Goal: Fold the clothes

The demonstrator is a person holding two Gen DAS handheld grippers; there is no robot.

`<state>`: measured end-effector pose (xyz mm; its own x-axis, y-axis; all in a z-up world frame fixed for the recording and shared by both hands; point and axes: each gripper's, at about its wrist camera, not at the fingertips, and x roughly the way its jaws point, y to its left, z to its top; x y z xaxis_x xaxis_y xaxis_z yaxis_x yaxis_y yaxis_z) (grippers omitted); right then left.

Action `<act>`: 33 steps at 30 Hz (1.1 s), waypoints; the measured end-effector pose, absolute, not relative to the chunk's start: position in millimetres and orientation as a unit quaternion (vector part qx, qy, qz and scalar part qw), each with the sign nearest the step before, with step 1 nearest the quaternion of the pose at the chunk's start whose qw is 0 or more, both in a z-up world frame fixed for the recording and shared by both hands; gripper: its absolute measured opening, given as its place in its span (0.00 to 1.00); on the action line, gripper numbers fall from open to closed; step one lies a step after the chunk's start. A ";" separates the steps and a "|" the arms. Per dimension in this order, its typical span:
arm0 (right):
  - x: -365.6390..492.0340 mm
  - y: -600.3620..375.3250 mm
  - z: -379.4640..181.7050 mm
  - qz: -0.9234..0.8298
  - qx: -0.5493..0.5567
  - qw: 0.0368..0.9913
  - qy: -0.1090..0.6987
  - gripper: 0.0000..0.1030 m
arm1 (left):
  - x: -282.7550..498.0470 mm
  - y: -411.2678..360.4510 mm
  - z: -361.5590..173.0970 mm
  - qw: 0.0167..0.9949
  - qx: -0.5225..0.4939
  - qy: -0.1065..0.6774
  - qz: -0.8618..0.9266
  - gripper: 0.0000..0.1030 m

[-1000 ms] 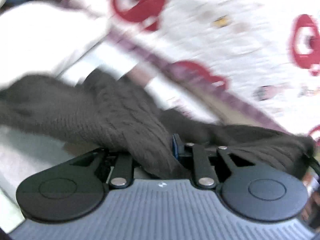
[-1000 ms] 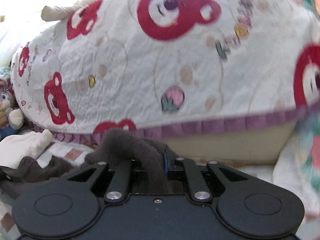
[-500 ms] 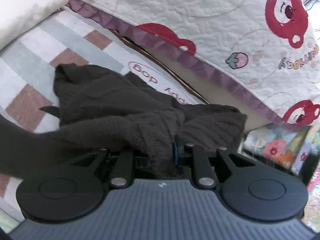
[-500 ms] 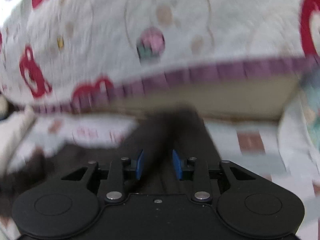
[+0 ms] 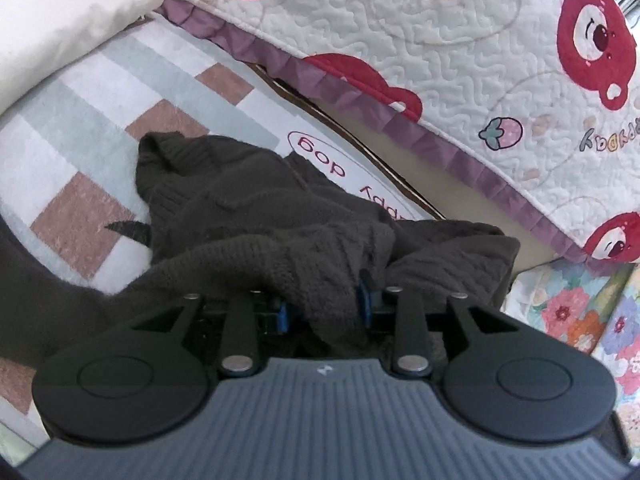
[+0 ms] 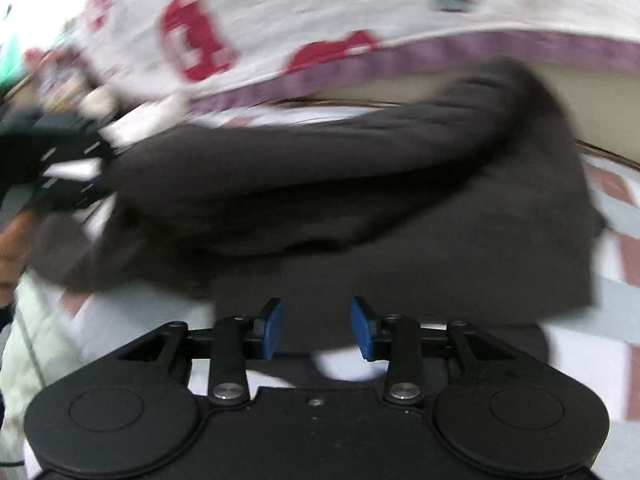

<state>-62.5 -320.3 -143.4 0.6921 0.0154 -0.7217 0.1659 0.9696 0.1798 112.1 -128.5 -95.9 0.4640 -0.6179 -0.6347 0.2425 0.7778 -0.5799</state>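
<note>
1. My left claw (image 5: 322,306) has a thick fold of the dark brown knit sweater (image 5: 248,216) bunched between its blue pads (image 5: 282,314). The jaws are opening, yet the knit fills the gap and the pads press on it from both sides.
2. The rest of the sweater lies crumpled ahead of that claw on the checked rug (image 5: 76,120) on the floor, a mat of pale green, white and brownish squares. One ribbed edge is turned up at the far left of the heap.
3. The far side of the heap partly covers an oval with printed words on the rug.
4. My right claw (image 6: 316,330) stands apart, its jaws opening, with nothing between its blue pads (image 6: 270,328). The sweater (image 6: 360,200) spreads flat on the rug (image 6: 616,216) just beyond its tips; this view is heavily blurred.
5. Behind the sweater runs a white quilt (image 5: 440,32) printed with red bears and edged with a purple frill (image 5: 352,100), hanging over the side of a bed or sofa; I cannot tell which.
6. A cream cloth (image 5: 60,20) lies at the upper left of the left view, well apart from the sweater.
7. A floral fabric (image 5: 576,320) sits at the right edge, just beside the sweater's right end.
8. In the right view the other claw's dark body (image 6: 52,168) shows at the left edge, at the sweater's left end.
</note>
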 end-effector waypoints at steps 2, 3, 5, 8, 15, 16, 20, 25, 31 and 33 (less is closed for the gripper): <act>-48.8 -299.3 -148.2 -0.021 0.075 0.914 0.398 0.52 | 112.0 -127.4 -95.6 0.833 -0.209 0.444 -0.258 0.28; -42.7 -288.2 -151.5 -0.013 0.052 0.914 0.402 0.54 | 111.2 -126.3 -95.6 0.838 -0.208 0.437 -0.251 0.26; -34.6 -272.0 -157.0 -0.008 0.025 0.918 0.397 0.54 | 106.1 -124.9 -96.8 0.863 -0.198 0.409 -0.223 0.26; -22.3 -252.3 -170.0 -0.005 -0.006 0.917 0.398 0.54 | 105.6 -123.8 -103.7 0.863 -0.199 0.413 -0.214 0.24; -25.7 -277.3 -174.5 -0.058 -0.030 0.916 0.397 0.17 | 92.6 -125.1 -89.3 0.890 -0.132 0.362 -0.245 0.19; -30.1 -286.2 -165.0 -0.066 -0.024 0.919 0.387 0.16 | 86.5 -129.6 -81.5 0.901 -0.100 0.337 -0.254 0.18; -55.0 -340.7 -113.9 -0.139 0.018 0.931 0.336 0.15 | 77.3 -144.0 -49.4 0.904 -0.045 0.302 -0.300 0.15; -106.9 -407.9 -56.6 -0.279 0.034 0.916 0.285 0.14 | 68.0 -148.4 -17.3 0.894 -0.029 0.276 -0.353 0.12; -204.8 -422.5 30.4 -0.419 -0.059 0.881 0.214 0.14 | 17.2 -124.7 7.6 0.860 -0.062 0.282 -0.420 0.00; -245.4 -421.4 36.7 -0.467 -0.055 0.858 0.206 0.14 | -2.6 -112.9 9.2 0.846 -0.071 0.299 -0.435 0.00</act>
